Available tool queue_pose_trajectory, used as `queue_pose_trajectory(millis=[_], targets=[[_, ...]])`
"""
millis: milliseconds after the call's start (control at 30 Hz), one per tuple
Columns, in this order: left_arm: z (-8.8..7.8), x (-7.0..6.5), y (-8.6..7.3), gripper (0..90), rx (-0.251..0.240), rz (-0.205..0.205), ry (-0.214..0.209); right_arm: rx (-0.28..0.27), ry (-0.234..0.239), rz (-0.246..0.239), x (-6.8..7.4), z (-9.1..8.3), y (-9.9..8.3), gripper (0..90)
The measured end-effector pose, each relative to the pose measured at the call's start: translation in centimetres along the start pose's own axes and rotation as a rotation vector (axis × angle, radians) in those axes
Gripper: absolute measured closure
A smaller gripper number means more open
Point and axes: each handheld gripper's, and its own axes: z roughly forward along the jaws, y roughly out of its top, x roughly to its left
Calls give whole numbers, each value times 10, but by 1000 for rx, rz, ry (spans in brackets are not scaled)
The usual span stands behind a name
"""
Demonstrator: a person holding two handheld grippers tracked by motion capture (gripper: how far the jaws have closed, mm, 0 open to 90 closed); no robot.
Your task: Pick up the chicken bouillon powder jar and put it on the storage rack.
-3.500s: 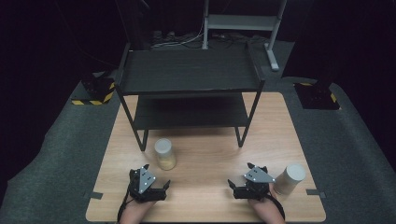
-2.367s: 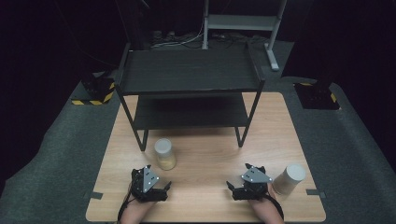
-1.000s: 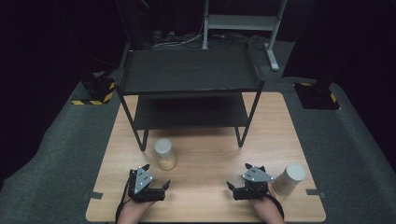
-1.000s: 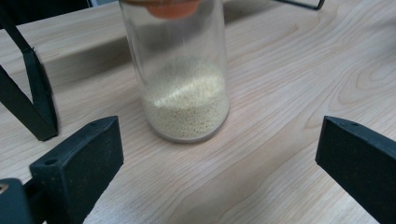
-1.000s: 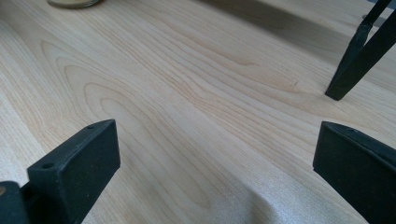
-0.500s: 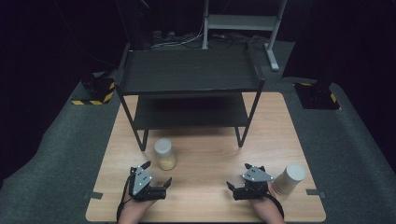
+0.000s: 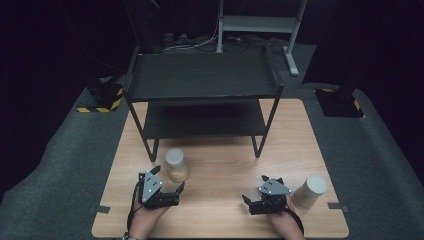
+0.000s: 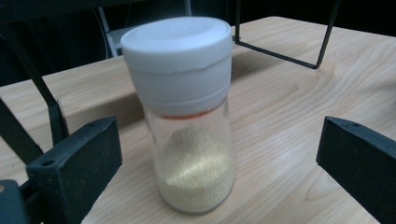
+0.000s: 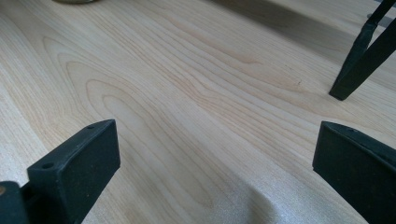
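Note:
A clear jar (image 7: pixel 176 164) with a white lid and pale yellow granules stands upright on the wooden table (image 7: pixel 225 165), in front of the shelf's left leg. My left gripper (image 7: pixel 169 179) sits just short of it, open. In the left gripper view the jar (image 8: pixel 191 140) stands between the wide-apart jaws of that gripper (image 8: pixel 219 140), and neither jaw touches it. My right gripper (image 7: pixel 255 189) rests open near the front edge, over bare wood (image 9: pixel 196 93). A second white-lidded jar (image 7: pixel 310 190) stands just right of the right hand.
A black two-level shelf (image 7: pixel 200 75) stands across the back half of the table, and one of its legs (image 9: pixel 359 60) rises ahead of the right gripper. Grey carpet (image 7: pixel 60 165) surrounds the table. Dark stands with yellow-black tape (image 7: pixel 102 97) sit at the back.
The left gripper has edged slightly forward toward the jar and turned a little. The right gripper and both jars have stayed put.

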Motion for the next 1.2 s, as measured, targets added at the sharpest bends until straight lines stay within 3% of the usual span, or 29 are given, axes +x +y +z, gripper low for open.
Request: queue_pose_trajectory(millis=[167,333,567,867,1033,1200], targets=[[4,2,2,3,-2,-6,2,-1,-3,-1,1,0,0,0],[10,6,4,3,-25,-43,-1,-2,-4,-2,1,0,0,0],[20,7,6,3,-24,-38,2,0,-5,-4,1,0,0,0],[32,11,6,9,-32,-62,7,-4,-7,0,1,0,-1,0],[37,17,1,61,-54,-127,7,-4,-11,-3,2,0,-1,0],[39,20,-4,171,-67,-129,-2,-6,-15,0,2,0,-1,0]])
